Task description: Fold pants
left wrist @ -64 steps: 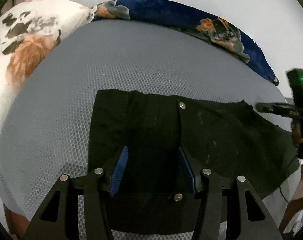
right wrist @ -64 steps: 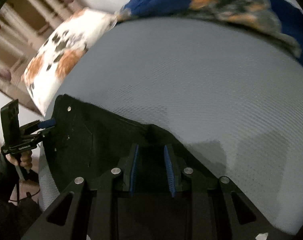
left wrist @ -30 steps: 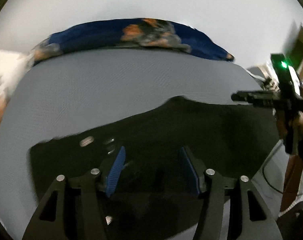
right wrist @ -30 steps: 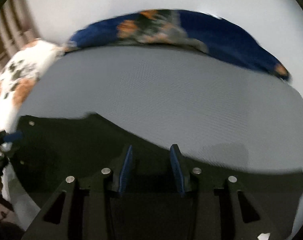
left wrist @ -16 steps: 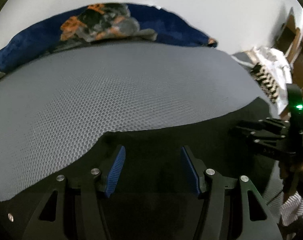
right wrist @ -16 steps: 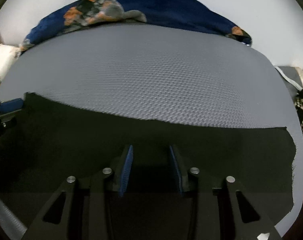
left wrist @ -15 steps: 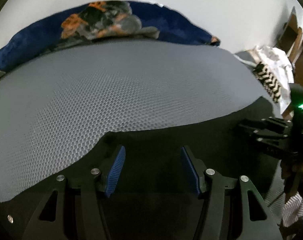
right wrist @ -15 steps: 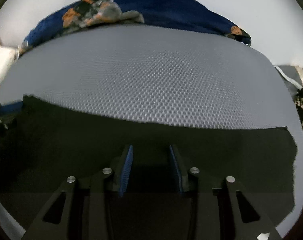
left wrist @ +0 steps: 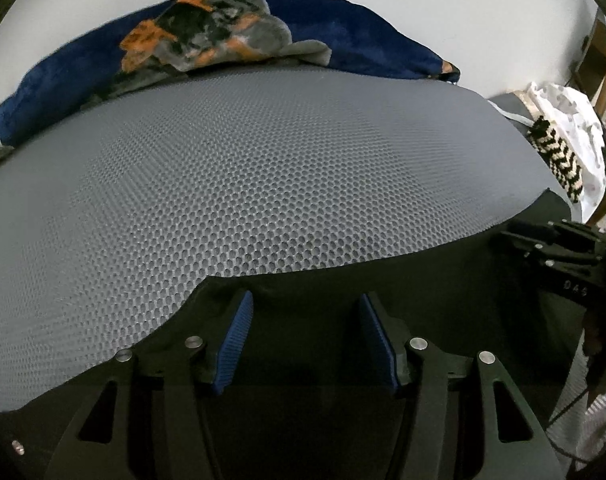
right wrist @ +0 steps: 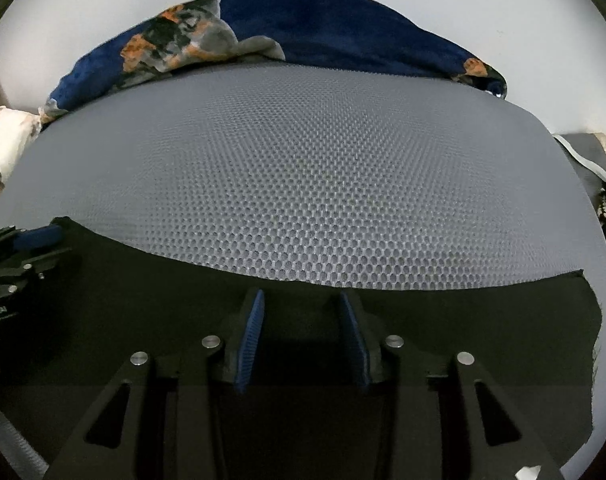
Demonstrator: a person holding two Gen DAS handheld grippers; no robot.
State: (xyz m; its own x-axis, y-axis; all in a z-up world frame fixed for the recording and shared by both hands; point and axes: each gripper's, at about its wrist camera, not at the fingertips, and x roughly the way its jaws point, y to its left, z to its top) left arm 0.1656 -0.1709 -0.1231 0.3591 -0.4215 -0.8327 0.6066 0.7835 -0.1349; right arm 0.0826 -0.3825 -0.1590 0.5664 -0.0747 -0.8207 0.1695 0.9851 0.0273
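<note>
A: Where are the pants?

B: The black pants (left wrist: 443, 300) lie spread flat across the near edge of the grey honeycomb-mesh mattress (left wrist: 263, 180). The far edge of the fabric runs roughly side to side. The rest of the mattress beyond it is bare mesh.

A: Left gripper?

B: The left gripper (left wrist: 308, 336) angles down over the pants, with its tips just short of the far fabric edge, where there is a small notch in the cloth. The blue pads (left wrist: 237, 344) stand well apart. Dark cloth shows in the gap, but nothing is seen pressed against either pad. A metal rivet (left wrist: 18, 447) shows on the fabric at far lower left.

A: Right one?

B: The right gripper (right wrist: 301, 336) has the same pose further along the pants, tips at the fabric edge. Its gap is narrower than the left's and the jaws have just been opening a little. Cloth lies beneath the gap and the pads are not clamped on it. In each wrist view the other gripper shows at the side of the frame, low over the pants.

A: Surroundings?

B: A blue floral blanket (left wrist: 363, 40) is bunched along the far side against a white wall. A white floral pillow (right wrist: 3, 148) sits at far left. A heap of white and black-patterned cloth (left wrist: 563, 140) lies off the right end.
</note>
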